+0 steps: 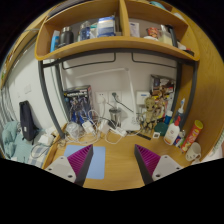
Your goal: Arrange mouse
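Note:
My gripper [114,162] is open and empty, held above a wooden desk [120,150]. Its two fingers with magenta pads [81,158] stand wide apart. A light blue flat mouse mat [97,164] lies on the desk just inside the left finger. I cannot clearly pick out a mouse. A small white rounded thing [42,150] lies among cables to the left of the fingers, and I cannot tell what it is.
White cables and small items [85,128] crowd the back of the desk along the wall. Bottles and an orange tube [190,135] stand beyond the right finger. A teal cloth [10,140] is off to the left. A wooden shelf [115,45] with boxes hangs above.

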The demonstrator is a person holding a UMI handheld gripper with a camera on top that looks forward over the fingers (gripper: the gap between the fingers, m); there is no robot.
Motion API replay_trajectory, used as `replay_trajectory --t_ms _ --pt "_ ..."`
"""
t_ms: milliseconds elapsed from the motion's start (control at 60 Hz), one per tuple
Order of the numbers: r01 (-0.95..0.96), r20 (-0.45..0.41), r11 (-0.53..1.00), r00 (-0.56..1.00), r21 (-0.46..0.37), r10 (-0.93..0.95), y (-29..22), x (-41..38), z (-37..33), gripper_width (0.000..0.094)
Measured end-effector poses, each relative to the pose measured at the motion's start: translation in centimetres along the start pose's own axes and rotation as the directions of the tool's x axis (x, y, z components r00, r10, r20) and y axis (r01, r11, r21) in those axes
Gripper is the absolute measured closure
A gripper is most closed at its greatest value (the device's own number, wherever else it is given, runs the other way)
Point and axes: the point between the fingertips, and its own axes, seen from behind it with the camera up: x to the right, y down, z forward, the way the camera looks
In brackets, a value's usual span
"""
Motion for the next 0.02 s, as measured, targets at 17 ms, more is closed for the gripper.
replay_trajectory --t_ms 17 --pt "-0.003 0.004 1.0 1.0 -0.002 0.003 0.21 0.23 -0.24 0.0104"
